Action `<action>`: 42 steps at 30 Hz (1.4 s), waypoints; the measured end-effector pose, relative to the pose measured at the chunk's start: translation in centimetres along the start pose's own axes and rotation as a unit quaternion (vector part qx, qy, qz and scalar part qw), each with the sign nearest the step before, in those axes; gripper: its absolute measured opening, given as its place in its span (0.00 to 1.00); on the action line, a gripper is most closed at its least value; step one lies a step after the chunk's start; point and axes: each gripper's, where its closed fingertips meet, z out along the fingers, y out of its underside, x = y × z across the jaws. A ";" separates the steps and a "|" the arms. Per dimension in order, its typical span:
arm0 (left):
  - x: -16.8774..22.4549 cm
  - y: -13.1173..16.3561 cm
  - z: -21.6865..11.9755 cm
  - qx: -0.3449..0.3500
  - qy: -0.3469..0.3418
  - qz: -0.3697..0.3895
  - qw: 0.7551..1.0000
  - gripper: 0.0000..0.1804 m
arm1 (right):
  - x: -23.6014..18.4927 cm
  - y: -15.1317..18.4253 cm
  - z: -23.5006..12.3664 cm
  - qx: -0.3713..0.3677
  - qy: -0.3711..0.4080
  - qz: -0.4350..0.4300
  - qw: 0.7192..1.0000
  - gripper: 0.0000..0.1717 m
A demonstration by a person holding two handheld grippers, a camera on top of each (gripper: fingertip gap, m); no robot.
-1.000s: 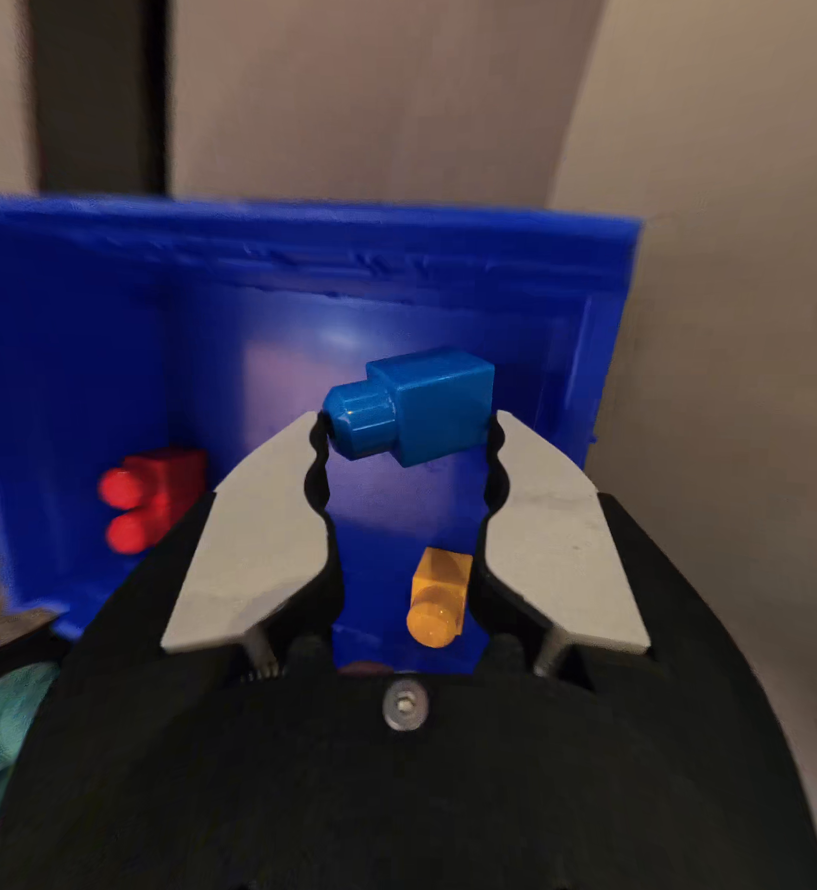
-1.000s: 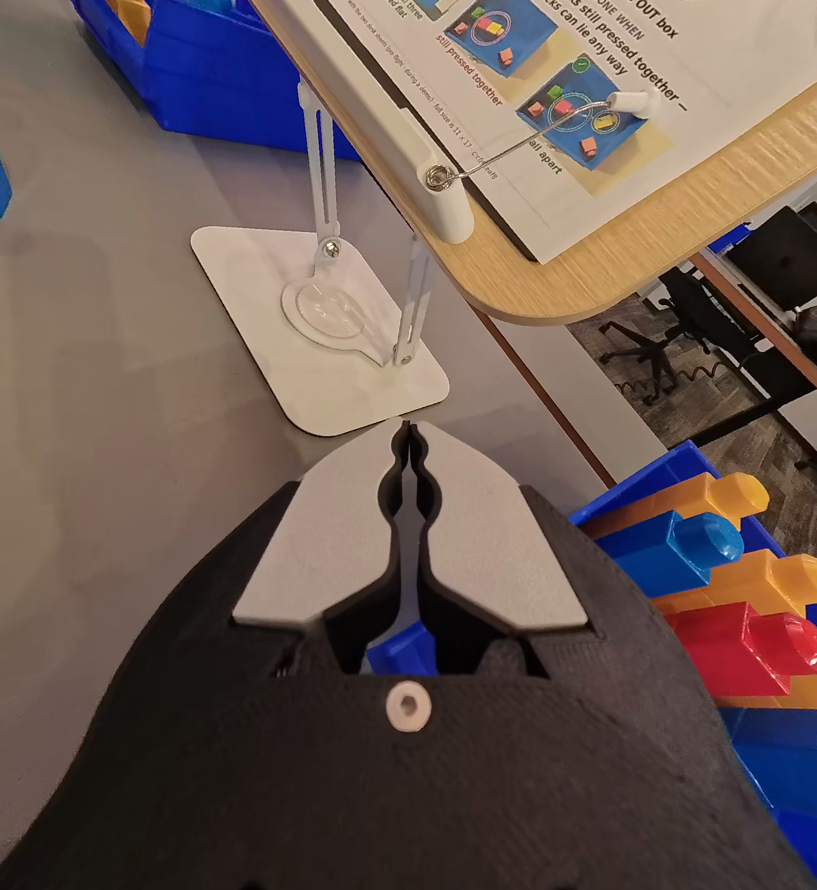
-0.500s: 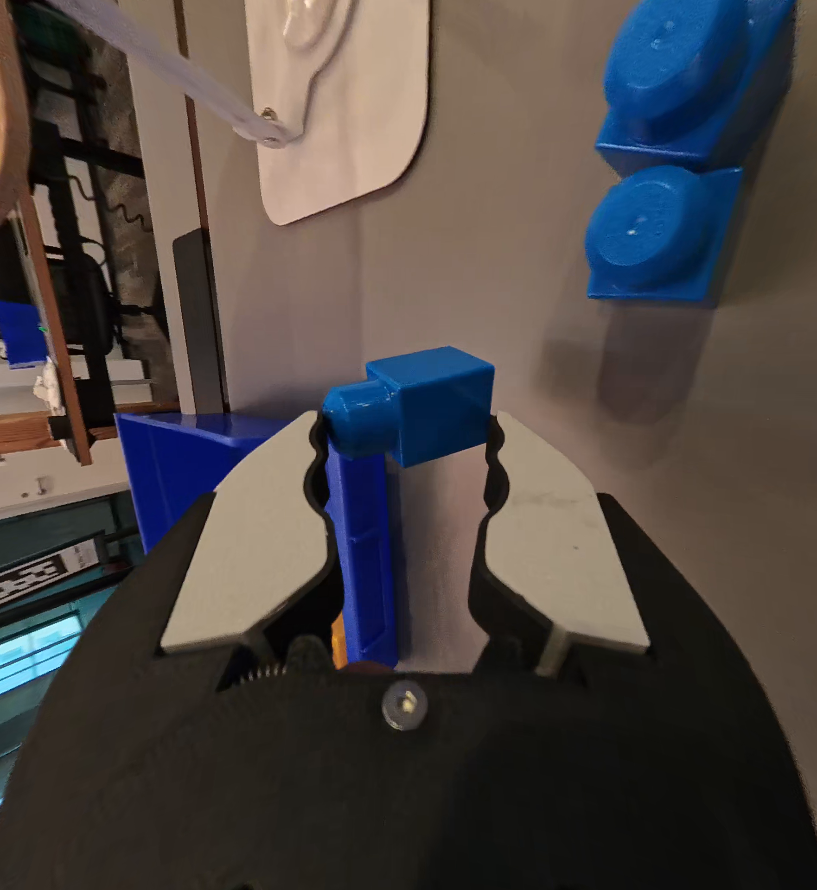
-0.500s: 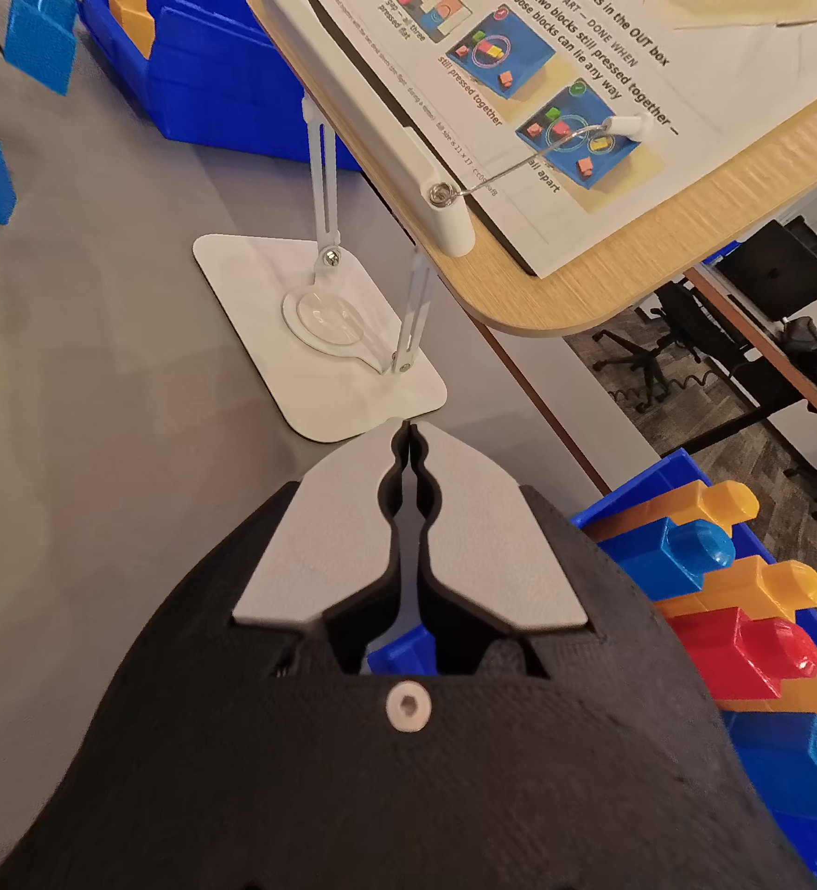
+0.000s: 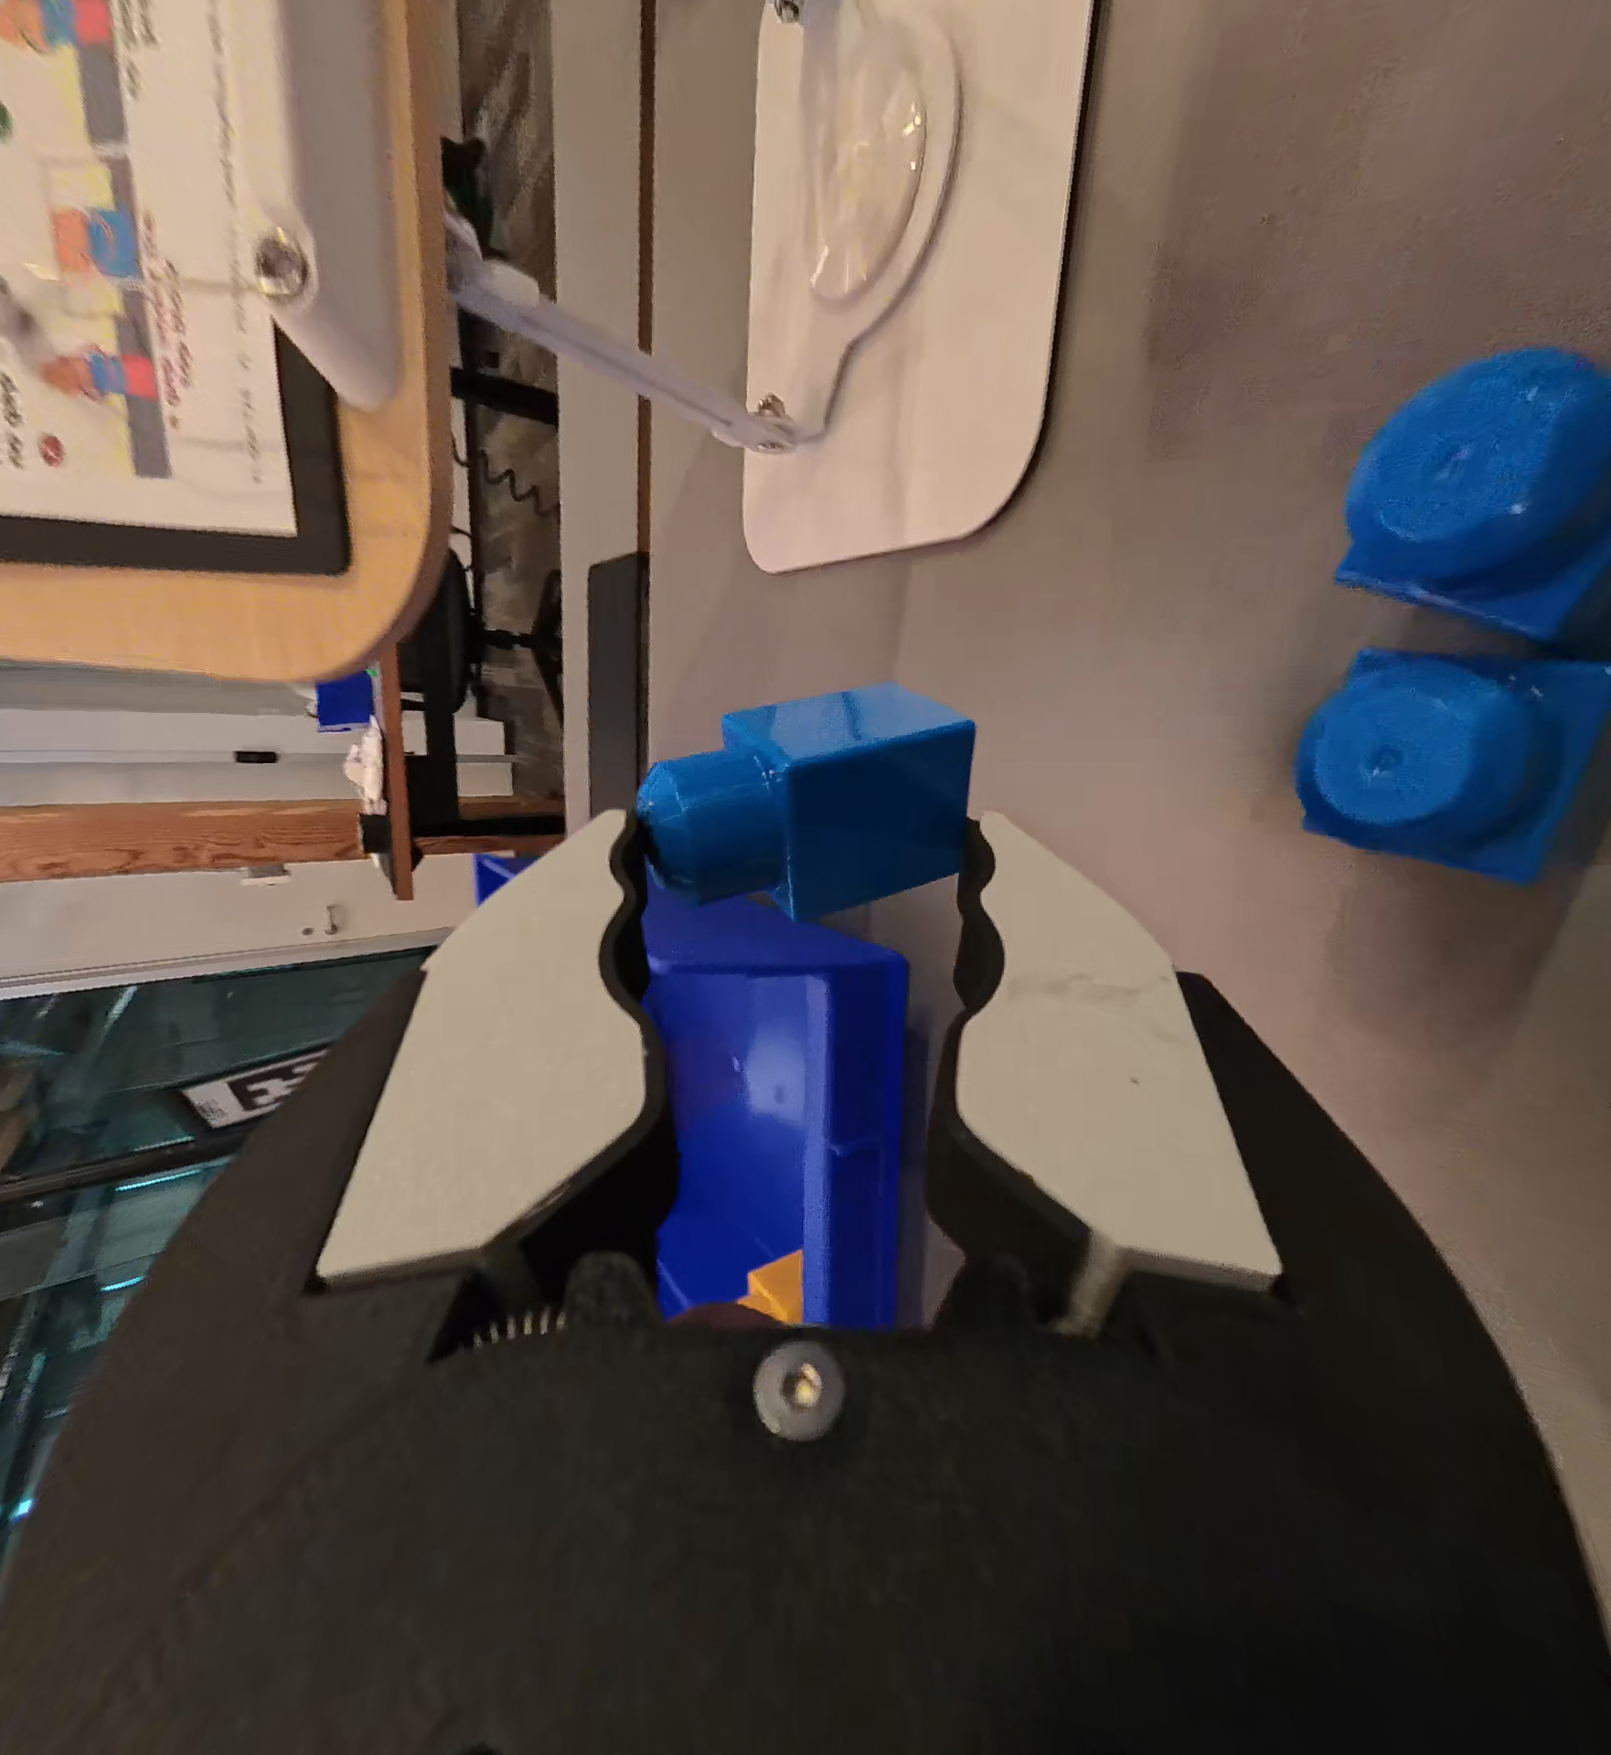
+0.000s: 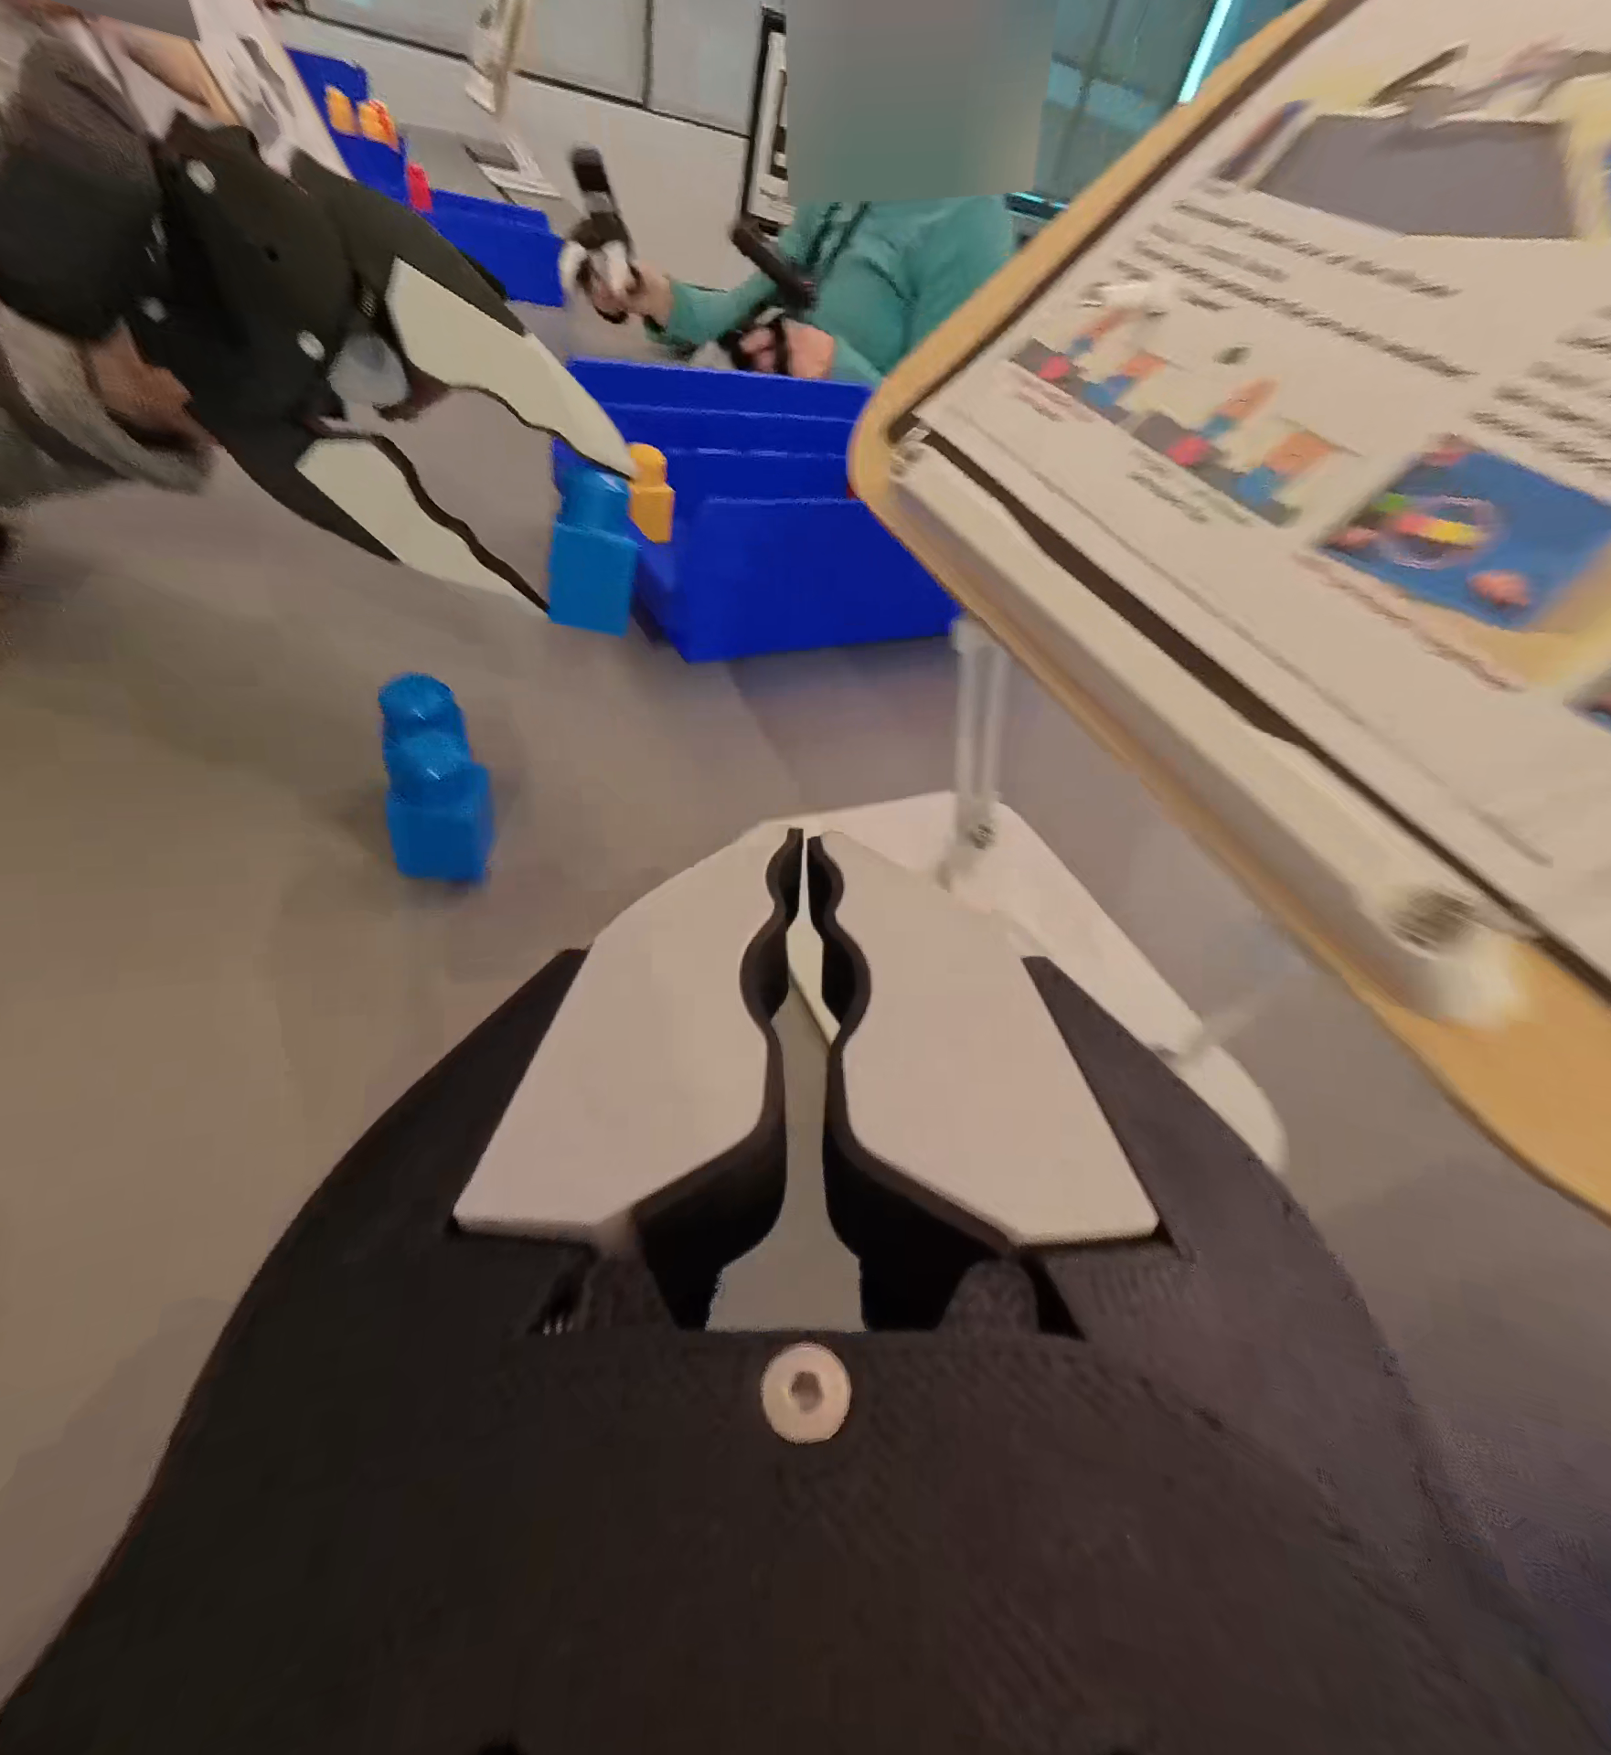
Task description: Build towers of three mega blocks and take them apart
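Blue block [image 5: 847,796] clamped between left hand-held gripper [image 5: 806,836] fingertips

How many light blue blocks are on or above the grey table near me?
2. One single-stud block is clamped in the left claw; one two-stud block stands on the table. Others may be hidden.

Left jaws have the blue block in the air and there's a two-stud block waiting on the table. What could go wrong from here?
The single-stud blue block is pinched only at the jaw tips, stud against one pad, so it may twist or slip when pressed down. The two-stud blue block stands loose on the grey table, and the right gripper isn't bracing it; it could slide.
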 end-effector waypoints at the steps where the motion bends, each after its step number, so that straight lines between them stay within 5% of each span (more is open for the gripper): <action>1: 0.0 -0.6 0.0 0.003 0.000 0.005 1.000 0.35 | -1.1 -0.3 1.5 0.000 -0.015 0.017 1.000 0.01; 7: 1.2 -2.0 1.8 -0.025 0.014 0.042 0.999 0.35 | -5.1 1.0 7.2 -0.055 -0.064 0.026 0.996 0.00; 16: 4.8 5.0 4.8 -0.103 0.071 0.084 0.989 0.36 | -3.4 1.7 6.1 -0.048 -0.045 0.038 0.997 0.00; 33: 6.3 6.3 1.6 -0.085 0.126 0.074 0.986 0.46 | -3.4 1.9 5.8 -0.053 -0.053 0.031 0.997 0.00; 37: 7.2 6.3 1.0 -0.025 0.209 -0.042 0.977 0.45 | -3.4 1.9 5.7 -0.050 -0.057 0.033 0.997 0.00; 42: 7.3 5.2 1.0 0.038 0.272 -0.250 0.929 0.40 | -3.4 2.0 5.7 -0.051 -0.058 0.033 0.996 0.00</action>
